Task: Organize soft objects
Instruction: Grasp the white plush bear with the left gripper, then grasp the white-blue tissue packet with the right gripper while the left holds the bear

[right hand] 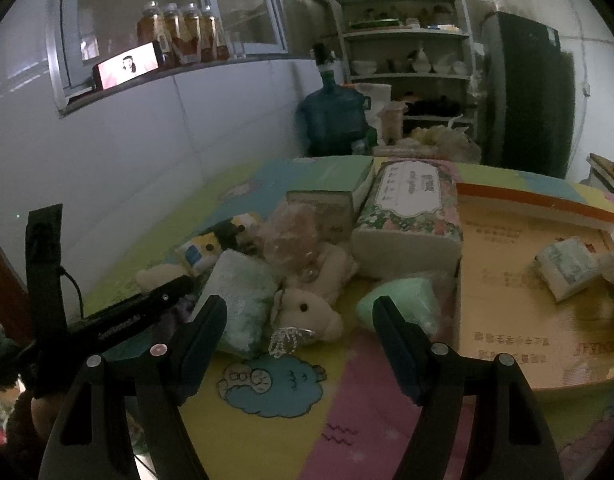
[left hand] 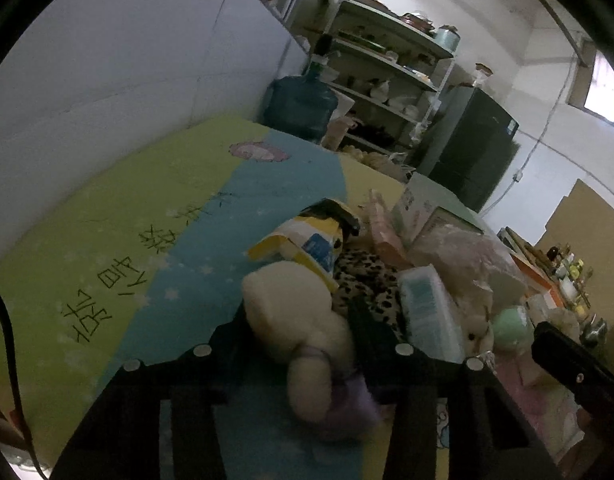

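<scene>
Left gripper (left hand: 303, 344) is pinching my cream plush toy (left hand: 303, 320) at lower centre; right gripper (right hand: 299, 328) (jaws spread) is hovering over the colourful mat (right hand: 347, 420).

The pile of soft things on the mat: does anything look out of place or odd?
Mostly a jumble. The cream plush toy lies between the left gripper fingers, a small plush lies on its side, and only one tissue pack is in the cardboard box.
</scene>
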`<state>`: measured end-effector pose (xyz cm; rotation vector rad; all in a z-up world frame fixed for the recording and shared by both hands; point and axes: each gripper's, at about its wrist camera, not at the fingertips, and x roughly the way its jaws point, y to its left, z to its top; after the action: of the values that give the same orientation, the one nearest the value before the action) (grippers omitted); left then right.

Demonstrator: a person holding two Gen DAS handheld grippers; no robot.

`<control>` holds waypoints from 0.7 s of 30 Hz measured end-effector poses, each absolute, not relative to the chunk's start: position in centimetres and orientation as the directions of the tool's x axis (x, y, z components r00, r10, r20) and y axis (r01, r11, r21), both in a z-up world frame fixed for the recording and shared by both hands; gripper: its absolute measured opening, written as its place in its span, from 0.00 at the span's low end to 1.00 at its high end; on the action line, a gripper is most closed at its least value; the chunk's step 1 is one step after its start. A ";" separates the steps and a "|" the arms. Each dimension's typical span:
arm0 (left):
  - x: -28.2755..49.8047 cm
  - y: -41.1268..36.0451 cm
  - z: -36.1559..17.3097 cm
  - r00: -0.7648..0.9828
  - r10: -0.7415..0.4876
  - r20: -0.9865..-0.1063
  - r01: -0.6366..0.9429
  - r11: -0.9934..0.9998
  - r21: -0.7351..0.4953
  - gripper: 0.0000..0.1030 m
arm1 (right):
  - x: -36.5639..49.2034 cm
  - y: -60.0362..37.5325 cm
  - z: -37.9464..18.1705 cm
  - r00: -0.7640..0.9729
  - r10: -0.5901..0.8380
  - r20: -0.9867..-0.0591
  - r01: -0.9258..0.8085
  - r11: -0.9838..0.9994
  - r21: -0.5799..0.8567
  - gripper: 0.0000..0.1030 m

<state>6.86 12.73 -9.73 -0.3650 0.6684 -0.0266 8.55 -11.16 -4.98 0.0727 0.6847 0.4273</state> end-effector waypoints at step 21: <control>2.8 16.0 -6.9 0.866 -0.064 -0.495 -0.102 0.948 -0.301 0.38 | 10.6 -6.2 -7.0 0.539 0.582 -0.609 -0.444 0.811 0.382 0.74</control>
<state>2.82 16.05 -6.93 -0.3263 0.5251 0.0205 10.58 -6.18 -6.95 0.1902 0.7935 0.6144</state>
